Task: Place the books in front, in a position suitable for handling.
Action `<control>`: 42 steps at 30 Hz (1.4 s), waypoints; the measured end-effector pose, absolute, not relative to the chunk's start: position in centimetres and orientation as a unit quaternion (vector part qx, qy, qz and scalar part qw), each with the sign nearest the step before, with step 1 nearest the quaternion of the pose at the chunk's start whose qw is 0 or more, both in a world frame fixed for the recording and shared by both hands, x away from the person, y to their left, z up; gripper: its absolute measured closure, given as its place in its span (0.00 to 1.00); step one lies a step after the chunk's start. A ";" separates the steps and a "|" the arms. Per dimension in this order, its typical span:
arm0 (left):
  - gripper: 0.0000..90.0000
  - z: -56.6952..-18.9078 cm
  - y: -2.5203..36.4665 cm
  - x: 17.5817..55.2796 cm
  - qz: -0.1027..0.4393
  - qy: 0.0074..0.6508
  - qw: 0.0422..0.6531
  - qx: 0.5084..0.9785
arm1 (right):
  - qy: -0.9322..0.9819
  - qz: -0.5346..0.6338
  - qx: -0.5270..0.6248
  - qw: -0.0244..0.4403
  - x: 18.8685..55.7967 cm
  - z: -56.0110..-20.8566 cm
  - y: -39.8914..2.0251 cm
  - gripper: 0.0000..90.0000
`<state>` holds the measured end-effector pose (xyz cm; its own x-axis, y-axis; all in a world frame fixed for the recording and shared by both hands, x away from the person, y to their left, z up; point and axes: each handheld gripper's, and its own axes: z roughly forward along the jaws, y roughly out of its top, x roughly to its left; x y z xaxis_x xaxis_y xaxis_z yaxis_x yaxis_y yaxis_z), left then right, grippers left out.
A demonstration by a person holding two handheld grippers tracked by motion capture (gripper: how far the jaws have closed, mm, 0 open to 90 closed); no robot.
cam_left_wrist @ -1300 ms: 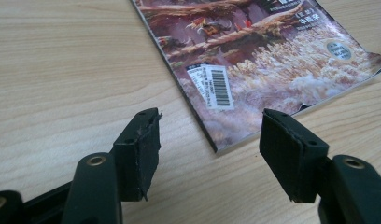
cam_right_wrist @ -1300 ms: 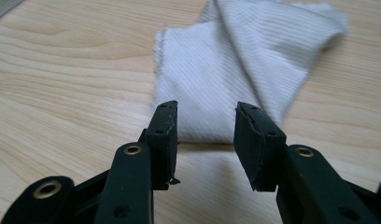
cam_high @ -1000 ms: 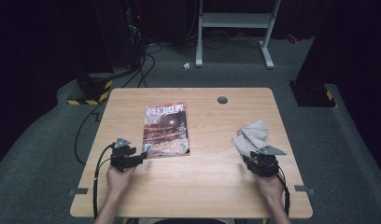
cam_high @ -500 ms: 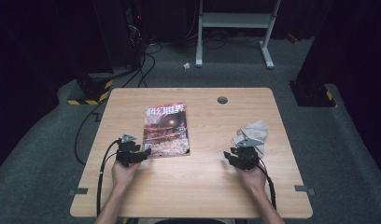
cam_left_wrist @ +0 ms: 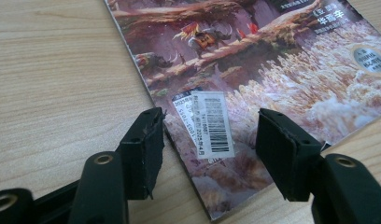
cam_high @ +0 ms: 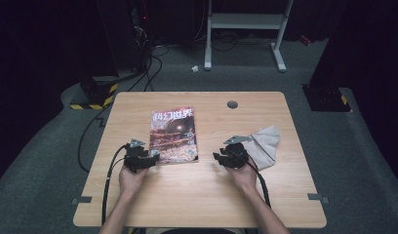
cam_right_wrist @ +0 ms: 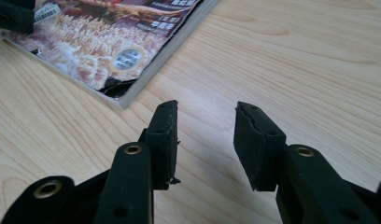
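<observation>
A magazine [cam_high: 173, 135] with a dark fantasy cover lies flat on the wooden table [cam_high: 285, 195], left of centre. My left gripper [cam_high: 152, 155] sits at its near left corner. In the left gripper view the open jaws [cam_left_wrist: 209, 135] straddle that corner of the magazine [cam_left_wrist: 254, 60], with a white barcode sticker [cam_left_wrist: 209, 121] between them and the pads not pressing. My right gripper [cam_high: 218, 157] is just right of the magazine's near right corner. It is open [cam_right_wrist: 205, 123] over bare wood, and the worn corner of the magazine [cam_right_wrist: 109, 46] lies ahead to its left.
A crumpled grey cloth [cam_high: 265, 143] lies right of the right gripper. A round grey grommet [cam_high: 232, 104] is set in the table's far side. Black cables [cam_high: 109, 180] trail from the grippers over the near edge. A white stand [cam_high: 246, 22] is on the floor beyond.
The right gripper has moved left across the table, away from the grey cloth and toward the magazine. The left gripper has stayed at the magazine's near left corner.
</observation>
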<state>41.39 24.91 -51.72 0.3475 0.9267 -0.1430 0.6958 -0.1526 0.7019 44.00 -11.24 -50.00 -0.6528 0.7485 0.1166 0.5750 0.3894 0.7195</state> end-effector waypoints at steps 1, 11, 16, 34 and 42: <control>0.47 -51.7 24.9 41.4 0.164 0.548 0.353 0.741 | 0.827 0.380 0.400 0.113 44.1 -50.1 -10.9 0.66; 0.47 -51.8 24.7 41.4 0.165 0.548 0.357 0.738 | 0.830 0.380 0.399 0.091 45.0 -50.7 -8.1 0.66; 0.47 -51.8 24.7 41.4 0.167 0.546 0.357 0.740 | 0.828 0.381 0.403 0.086 45.6 -50.4 -6.4 0.66; 0.46 -51.9 24.5 41.4 0.171 0.543 0.353 0.742 | 0.830 0.362 0.418 0.067 46.5 -51.4 -4.5 0.62; 0.45 -51.8 24.3 41.4 0.175 0.544 0.351 0.742 | 0.838 0.361 0.403 0.068 46.2 -51.4 -3.9 0.66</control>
